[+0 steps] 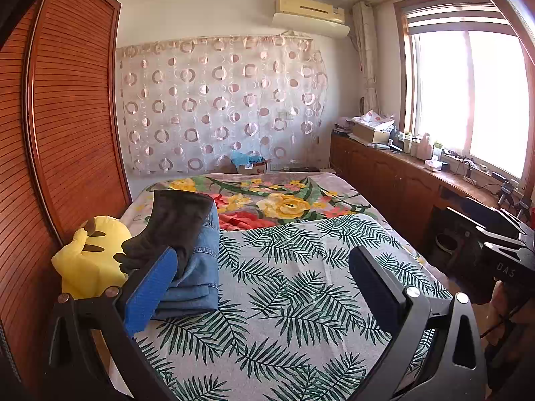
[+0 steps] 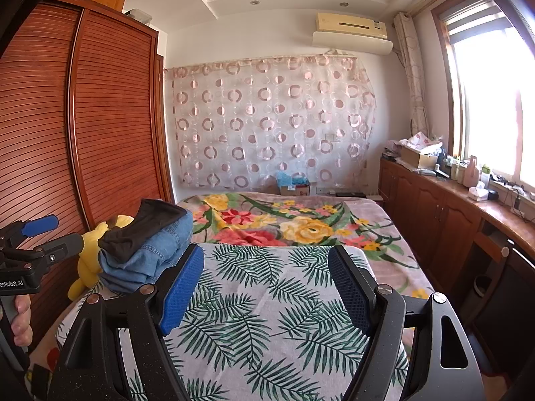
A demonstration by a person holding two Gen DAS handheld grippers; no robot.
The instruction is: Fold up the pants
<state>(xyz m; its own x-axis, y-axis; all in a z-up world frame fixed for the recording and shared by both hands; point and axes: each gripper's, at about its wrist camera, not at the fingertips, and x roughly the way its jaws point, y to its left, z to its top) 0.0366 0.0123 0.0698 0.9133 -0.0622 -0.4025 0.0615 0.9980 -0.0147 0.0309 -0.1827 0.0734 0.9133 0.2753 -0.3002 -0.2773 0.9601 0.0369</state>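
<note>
Both tools stand released, holding nothing: left gripper [image 1: 264, 287] and right gripper [image 2: 265, 287] hang above the leaf-print sheet [image 1: 294, 284]. Folded blue jeans [image 2: 147, 254] lie at the bed's left edge, dark pants [image 2: 140, 227] stacked on top. The yellow plush toy [image 1: 90, 260] is half hidden behind the stack. Lower folds are hard to make out.

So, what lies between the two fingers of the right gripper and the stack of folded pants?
Only bare leaf-print cloth. In the right wrist view the open right gripper holds nothing, and the stack of folded pants sits just beyond its left finger.
</note>
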